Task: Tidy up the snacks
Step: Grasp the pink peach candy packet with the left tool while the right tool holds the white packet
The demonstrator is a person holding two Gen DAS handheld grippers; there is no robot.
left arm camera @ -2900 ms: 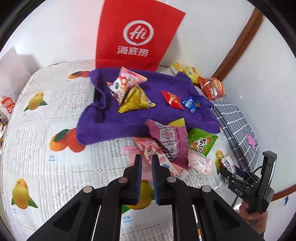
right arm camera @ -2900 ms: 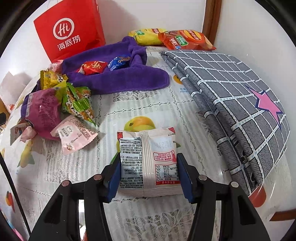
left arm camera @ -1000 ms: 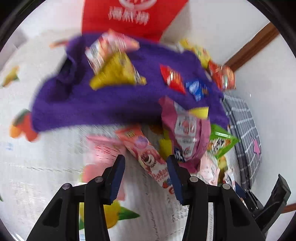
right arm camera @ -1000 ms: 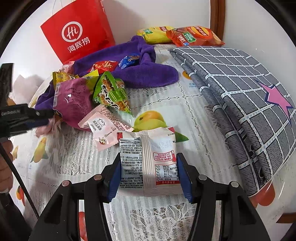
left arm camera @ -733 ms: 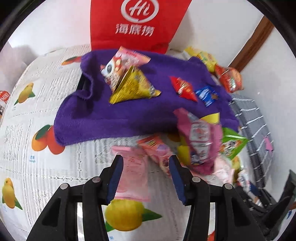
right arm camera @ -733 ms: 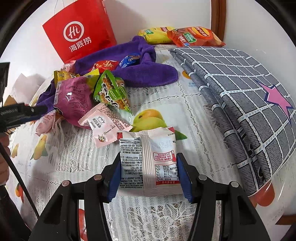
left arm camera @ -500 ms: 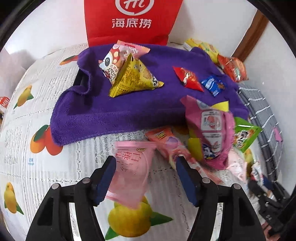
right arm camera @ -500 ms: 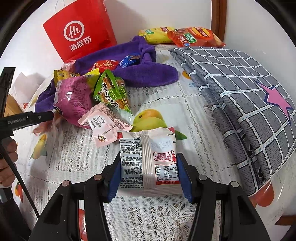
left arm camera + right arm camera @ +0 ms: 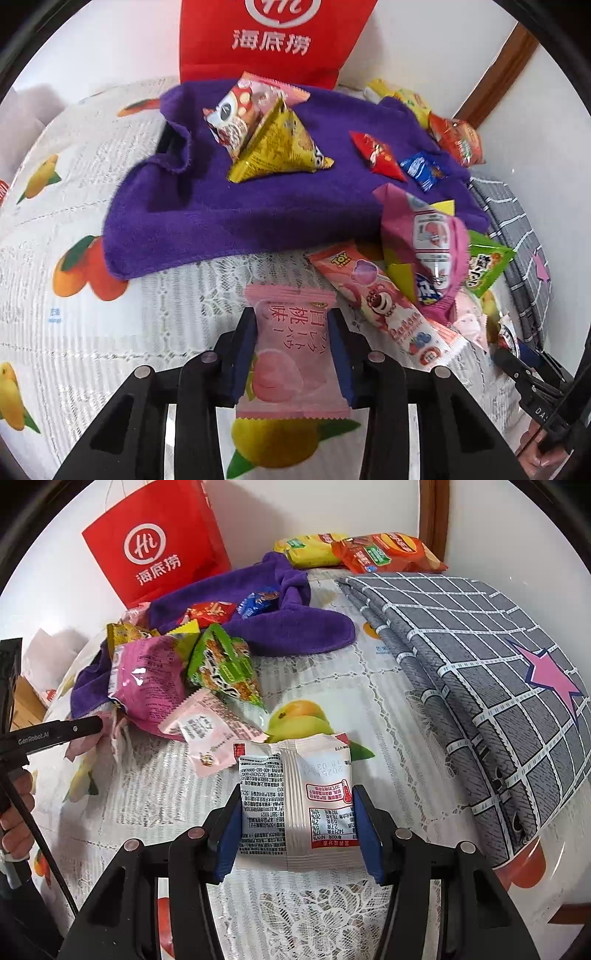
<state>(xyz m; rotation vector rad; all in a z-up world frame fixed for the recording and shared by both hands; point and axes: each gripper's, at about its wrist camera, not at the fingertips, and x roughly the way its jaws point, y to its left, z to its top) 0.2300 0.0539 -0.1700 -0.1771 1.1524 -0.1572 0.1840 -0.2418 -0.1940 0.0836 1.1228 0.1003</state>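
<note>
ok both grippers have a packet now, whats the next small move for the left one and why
Probably lift the pink peach packet straight up. The left gripper has just been closing and its pads now press the packet's sides, yet it seems to lie on the tablecloth, beside the Toy Story packet. The right gripper already holds a white packet.

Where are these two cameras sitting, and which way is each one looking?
Left wrist view: sits on the left gripper, looking steeply down along its fingers, shut on a pink peach snack packet, toward the purple towel; the right gripper and a bit of hand show at lower right.
Right wrist view: sits on the right gripper, looking down at the white snack packet it clamps; the left gripper's tip and hand show at left.
Both show the red paper bag, the towel and the fruit-print tablecloth.
</note>
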